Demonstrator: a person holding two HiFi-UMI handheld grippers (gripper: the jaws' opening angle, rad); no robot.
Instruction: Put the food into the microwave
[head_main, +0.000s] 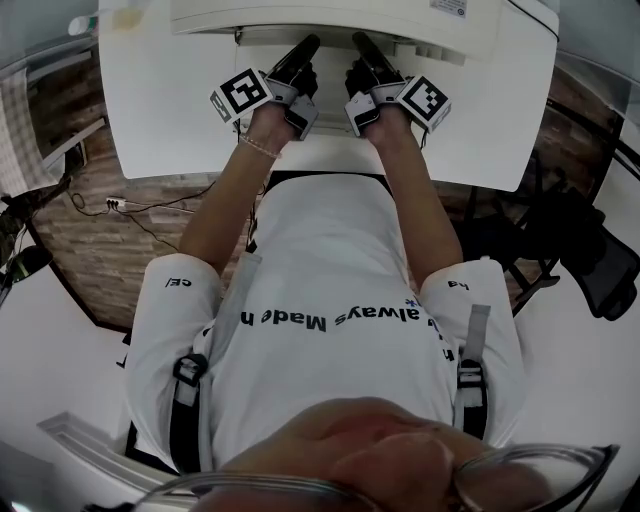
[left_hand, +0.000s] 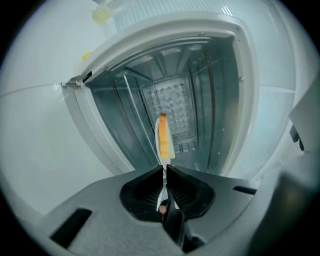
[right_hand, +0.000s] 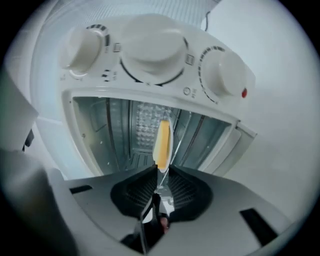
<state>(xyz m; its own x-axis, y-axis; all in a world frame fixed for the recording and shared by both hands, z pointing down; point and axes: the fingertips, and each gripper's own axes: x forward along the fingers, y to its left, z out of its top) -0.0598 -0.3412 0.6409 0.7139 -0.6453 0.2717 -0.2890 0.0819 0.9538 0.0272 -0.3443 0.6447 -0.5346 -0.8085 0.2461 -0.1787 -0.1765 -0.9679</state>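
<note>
Surface: a white table (head_main: 150, 100) stands on a brick-pattern floor (head_main: 100, 250); a black chair (head_main: 590, 250) is at the right.
Microwave: the white microwave (head_main: 330, 15) sits at the far edge of the table, with its cavity (left_hand: 200, 100) open and wire racks (left_hand: 135, 115) along the walls.
Knobs: three round knobs (right_hand: 152, 45) are in a row beside the opening.
Left gripper: the left gripper (left_hand: 164, 170) has its jaws pressed on a thin white piece (left_hand: 161, 197); plate or tray, this cannot be told.
Right gripper: the right gripper (right_hand: 160, 170) is just beside the left one and pinches the same kind of thin edge.
Food: the orange-yellow food (left_hand: 162, 137) is seen edge-on. It lies on the white piece, right in front of the open cavity.
</note>
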